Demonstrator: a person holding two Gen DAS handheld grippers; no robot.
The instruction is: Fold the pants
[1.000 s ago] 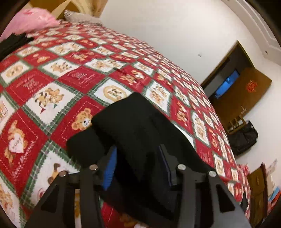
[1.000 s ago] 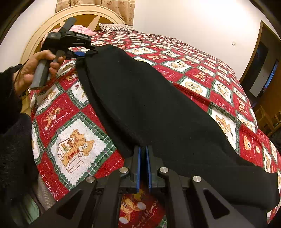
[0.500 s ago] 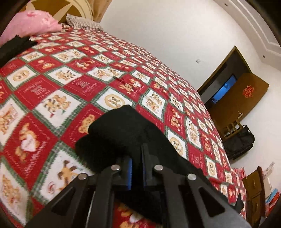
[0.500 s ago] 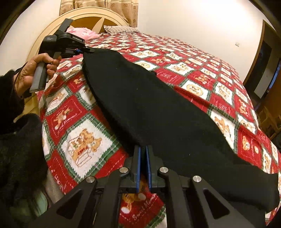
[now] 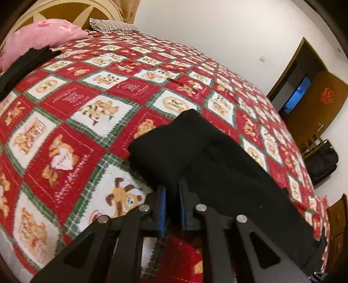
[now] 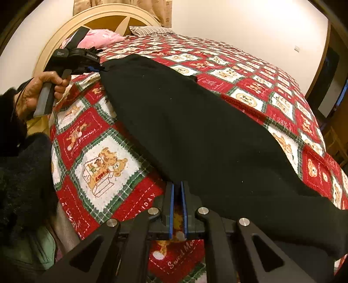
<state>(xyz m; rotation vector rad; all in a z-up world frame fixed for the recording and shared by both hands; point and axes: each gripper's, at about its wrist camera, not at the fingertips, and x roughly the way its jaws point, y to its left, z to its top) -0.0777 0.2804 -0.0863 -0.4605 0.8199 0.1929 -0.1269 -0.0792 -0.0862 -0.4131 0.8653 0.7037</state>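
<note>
Black pants [image 6: 195,135] look soft, floppy, light — best held at edges. L gripper [image 5: 171,196] pinching the end; R gripper [image 6: 177,193] pinching the near hem at 6 o'clock.

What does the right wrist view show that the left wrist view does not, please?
Only the right wrist view shows the person's left hand holding the left gripper, shut on the far end of the black pants, and the pants' full length across the quilt.

Only the left wrist view shows a black bag against the wall and other black fabric beside the pink pillow.

Both show the pants, the teddy-bear quilt, the pink pillow, the headboard, and each camera's own gripper shut on the pants' edge (the right gripper).
</note>
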